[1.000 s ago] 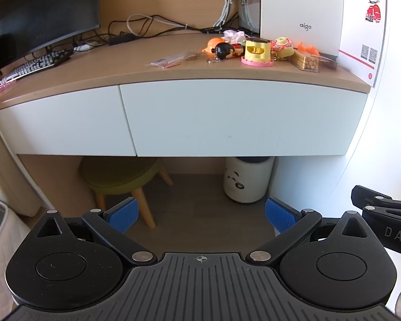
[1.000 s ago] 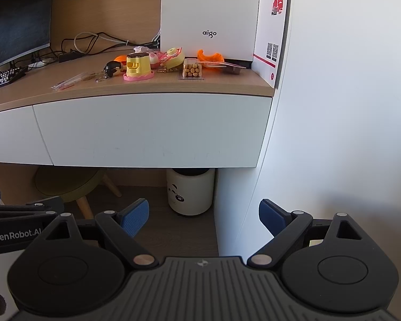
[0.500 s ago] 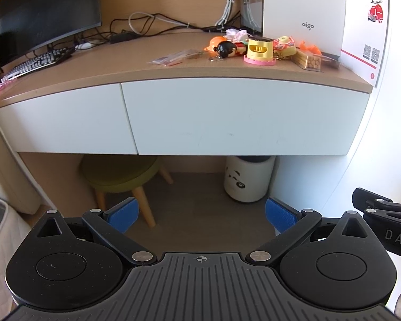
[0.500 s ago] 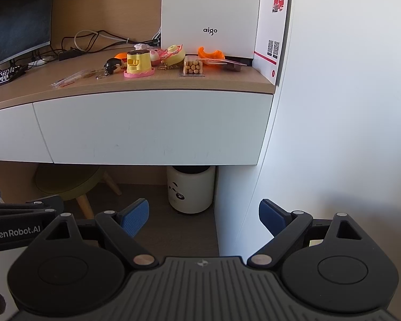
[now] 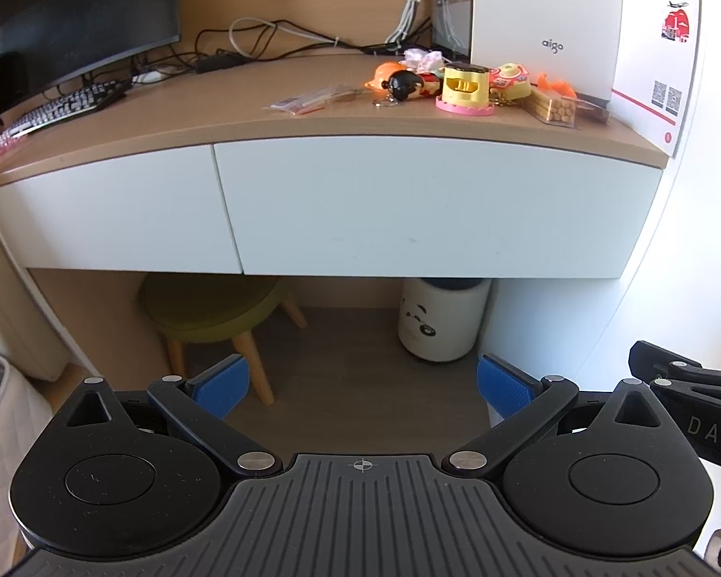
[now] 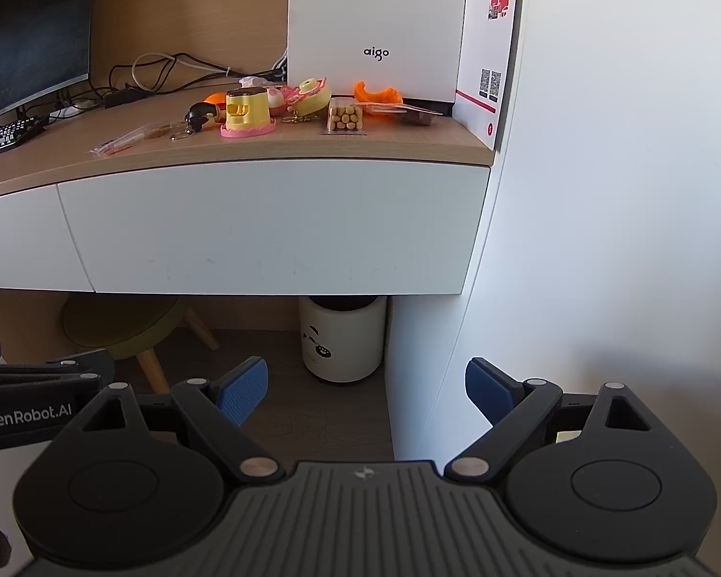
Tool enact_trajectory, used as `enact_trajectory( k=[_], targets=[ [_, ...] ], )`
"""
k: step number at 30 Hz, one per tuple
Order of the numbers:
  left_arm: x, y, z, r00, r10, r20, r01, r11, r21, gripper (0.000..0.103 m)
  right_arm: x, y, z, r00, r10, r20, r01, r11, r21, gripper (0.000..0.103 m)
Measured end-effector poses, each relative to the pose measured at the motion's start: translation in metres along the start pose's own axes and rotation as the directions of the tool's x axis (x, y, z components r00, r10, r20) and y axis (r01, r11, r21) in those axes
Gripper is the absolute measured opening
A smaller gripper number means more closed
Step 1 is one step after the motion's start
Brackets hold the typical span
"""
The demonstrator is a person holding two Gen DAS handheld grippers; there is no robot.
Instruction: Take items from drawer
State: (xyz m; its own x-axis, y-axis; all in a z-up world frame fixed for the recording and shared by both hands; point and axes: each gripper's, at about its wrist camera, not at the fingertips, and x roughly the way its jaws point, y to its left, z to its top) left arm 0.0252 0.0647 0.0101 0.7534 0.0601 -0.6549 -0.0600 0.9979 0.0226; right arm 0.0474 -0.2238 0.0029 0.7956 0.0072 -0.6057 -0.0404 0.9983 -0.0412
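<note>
Both the left gripper (image 5: 360, 384) and the right gripper (image 6: 365, 389) are hanging with jaws wide apart and empty, facing the closed white drawer (image 6: 274, 226) well ahead and above them.

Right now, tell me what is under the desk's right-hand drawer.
Under the right drawer stand a white panda-face bin and an olive stool on the wood floor. The drawer is shut, so its contents are hidden.

We see white drawer fronts (image 5: 428, 202), a tan wood tabletop (image 5: 245, 106), a yellow toy (image 5: 465, 84) on a pink base, an olive stool (image 5: 211, 307), and blue tool pads (image 5: 221, 387).
</note>
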Motion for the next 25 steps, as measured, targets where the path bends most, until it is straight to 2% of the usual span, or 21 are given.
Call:
enact_trajectory(
  k=[4, 6, 7, 8, 9, 11, 15, 17, 19, 20, 22, 25],
  targets=[
    [0.0, 0.0, -0.001, 1.0, -0.015, 0.001, 0.015, 1.0, 0.003, 0.103, -0.001, 0.0, 0.0, 1.0, 0.0, 0.001, 0.0, 1.0, 0.001, 0.091],
    [-0.001, 0.0, -0.001, 0.999, -0.034, 0.002, 0.034, 0.999, 0.006, 0.094, -0.001, -0.001, 0.0, 1.0, -0.001, 0.002, 0.001, 1.0, 0.001, 0.091],
    [-0.002, 0.0, -0.001, 0.999, -0.037, 0.001, 0.037, 0.999, 0.01, 0.063, 0.0, -0.001, 0.0, 1.0, 0.0, 0.002, 0.0, 1.0, 0.002, 0.091],
    [-0.001, -0.001, 0.0, 0.999, -0.033, -0.006, 0.034, 0.999, 0.015, 0.022, 0.0, -0.001, 0.001, 1.0, -0.001, 0.0, 0.001, 1.0, 0.003, 0.091],
    [0.001, -0.001, 0.0, 0.999, -0.034, -0.016, 0.034, 0.999, 0.018, 0.01, 0.0, -0.001, 0.001, 1.0, 0.001, 0.0, -0.001, 1.0, 0.004, 0.091],
    [0.004, 0.0, 0.001, 0.998, -0.059, -0.036, 0.06, 0.998, 0.026, 0.013, 0.0, -0.001, 0.002, 1.0, 0.003, 0.0, -0.003, 1.0, 0.006, 0.09],
    [0.007, 0.002, 0.002, 0.992, -0.121, -0.039, 0.121, 0.993, -0.011, 0.013, 0.003, 0.0, 0.008, 1.0, 0.011, 0.005, -0.011, 1.0, 0.005, 0.09],
    [0.005, 0.0, 0.002, 0.996, -0.082, -0.024, 0.082, 0.996, -0.026, 0.014, 0.005, 0.001, 0.011, 1.0, 0.015, 0.008, -0.015, 1.0, 0.0, 0.09],
    [0.006, -0.007, 0.004, 1.0, 0.006, -0.005, -0.006, 1.0, 0.012, 0.013, 0.009, 0.003, 0.014, 1.0, 0.02, 0.01, -0.02, 1.0, -0.006, 0.09],
    [0.008, -0.009, 0.006, 1.0, 0.015, -0.001, -0.015, 0.999, 0.031, 0.013, 0.011, 0.004, 0.016, 1.0, 0.019, 0.008, -0.019, 1.0, -0.009, 0.09],
    [0.014, -0.005, 0.012, 0.998, -0.059, -0.005, 0.059, 0.998, 0.018, 0.014, 0.015, 0.005, 0.02, 1.0, 0.013, 0.003, -0.013, 1.0, -0.016, 0.09],
    [0.025, 0.006, 0.022, 0.993, -0.121, -0.015, 0.12, 0.993, -0.014, 0.014, 0.021, 0.007, 0.027, 1.0, 0.014, -0.018, -0.014, 1.0, -0.023, 0.09]
  ],
)
